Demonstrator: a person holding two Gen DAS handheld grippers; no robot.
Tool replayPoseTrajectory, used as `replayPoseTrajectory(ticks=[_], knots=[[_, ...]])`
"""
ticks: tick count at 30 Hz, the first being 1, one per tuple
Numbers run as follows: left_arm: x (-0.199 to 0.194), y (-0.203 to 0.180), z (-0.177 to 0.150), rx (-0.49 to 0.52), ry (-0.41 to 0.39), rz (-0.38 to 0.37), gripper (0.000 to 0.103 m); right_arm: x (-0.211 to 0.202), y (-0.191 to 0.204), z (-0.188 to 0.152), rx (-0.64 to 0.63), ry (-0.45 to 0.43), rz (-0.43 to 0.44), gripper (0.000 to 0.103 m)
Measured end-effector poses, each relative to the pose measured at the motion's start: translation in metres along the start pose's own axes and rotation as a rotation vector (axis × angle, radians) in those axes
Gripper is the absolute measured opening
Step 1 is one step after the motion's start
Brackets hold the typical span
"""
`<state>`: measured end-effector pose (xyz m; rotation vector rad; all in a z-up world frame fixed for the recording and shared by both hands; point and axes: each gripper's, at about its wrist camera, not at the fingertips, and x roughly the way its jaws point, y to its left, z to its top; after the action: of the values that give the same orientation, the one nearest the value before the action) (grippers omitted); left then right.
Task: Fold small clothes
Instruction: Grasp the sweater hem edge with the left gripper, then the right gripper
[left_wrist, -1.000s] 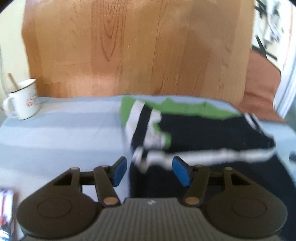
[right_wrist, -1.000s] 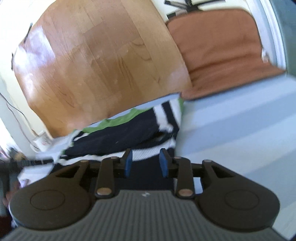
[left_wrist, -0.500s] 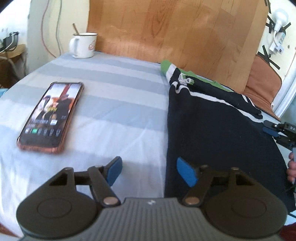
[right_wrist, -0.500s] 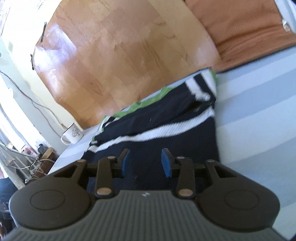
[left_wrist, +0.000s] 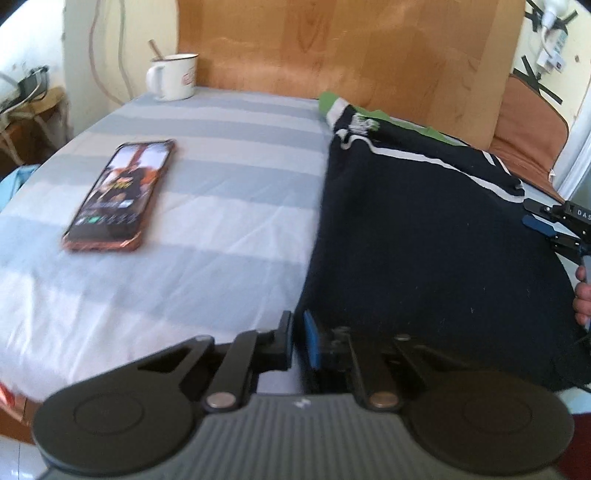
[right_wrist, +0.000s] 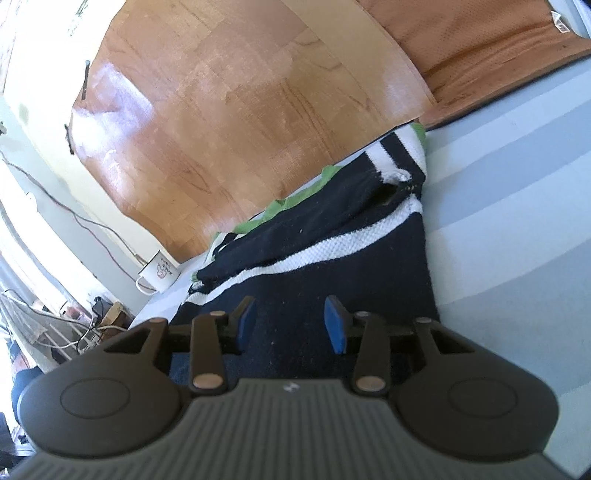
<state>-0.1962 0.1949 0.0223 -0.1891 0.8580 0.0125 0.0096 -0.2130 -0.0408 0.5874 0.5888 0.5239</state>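
Bed sheet (left_wrist: 221, 192): pale blue and white stripes. Sweater (left_wrist: 424, 236): navy, white stripes, green trim at far edge. Mug (left_wrist: 173, 77): white, red print. Phone (left_wrist: 120, 195): copper-orange case, lit screen. Headboard (left_wrist: 351, 48): orange-brown wood grain. Hand-held gripper pads (right_wrist: 334, 325): blue.

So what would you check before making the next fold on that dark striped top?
1. Left gripper shut at the near corner of the top: ok.
2. Fabric really pinched between its pads: cannot tell.
3. Right gripper gripping the other side: not ok; it is open above the cloth, and its jaws have just been opening.
4. Phone lying apart from the top: ok.
5. Mug standing upright, away from the top: ok.
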Motion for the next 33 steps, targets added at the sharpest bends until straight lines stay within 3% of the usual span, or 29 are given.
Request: replayPoseTrajectory(ticks=[3,6,8,10,11,15,19,22,26,29,31,33], knots=[[-0.001,0.007,-0.005,-0.019,0.004,0.088,0.003,0.002,0.000,0.001,0.001,0.011,-0.010,0.044],[-0.004,0.014,-0.006,-0.066,0.002,0.041,0.005,0.004,0.008,0.002,-0.042,0.034,-0.032,0.045],[-0.007,0.014,-0.008,-0.071,-0.005,-0.014,0.015,-0.001,0.015,0.001,-0.088,0.030,-0.040,0.046],[-0.009,0.012,-0.009,-0.068,-0.013,-0.067,0.044,-0.012,0.018,0.000,-0.110,0.022,-0.035,0.047],[-0.009,0.011,-0.009,-0.070,-0.017,-0.083,0.050,-0.019,0.017,0.000,-0.110,0.021,-0.037,0.047],[-0.003,0.015,-0.006,-0.120,0.012,-0.183,0.054,-0.052,0.002,0.002,-0.049,0.037,-0.037,0.049],[-0.002,0.022,-0.002,-0.162,0.036,-0.256,0.068,-0.090,-0.012,-0.003,0.012,0.084,-0.027,0.049],[-0.012,0.034,0.001,-0.209,0.007,-0.294,0.077,-0.116,-0.017,-0.012,0.026,0.157,-0.006,0.049],[-0.005,0.034,0.002,-0.235,0.037,-0.338,0.077,-0.138,-0.021,-0.031,0.075,0.278,0.059,0.049],[0.007,0.017,-0.001,-0.188,0.073,-0.316,0.072,-0.143,-0.019,-0.048,0.078,0.358,0.071,0.049],[0.008,0.005,-0.002,-0.133,0.091,-0.319,0.040,-0.144,-0.018,-0.058,0.093,0.393,0.088,0.048],[0.008,-0.003,-0.004,-0.095,0.104,-0.297,0.024,-0.143,-0.021,-0.066,0.137,0.396,0.123,0.048]])
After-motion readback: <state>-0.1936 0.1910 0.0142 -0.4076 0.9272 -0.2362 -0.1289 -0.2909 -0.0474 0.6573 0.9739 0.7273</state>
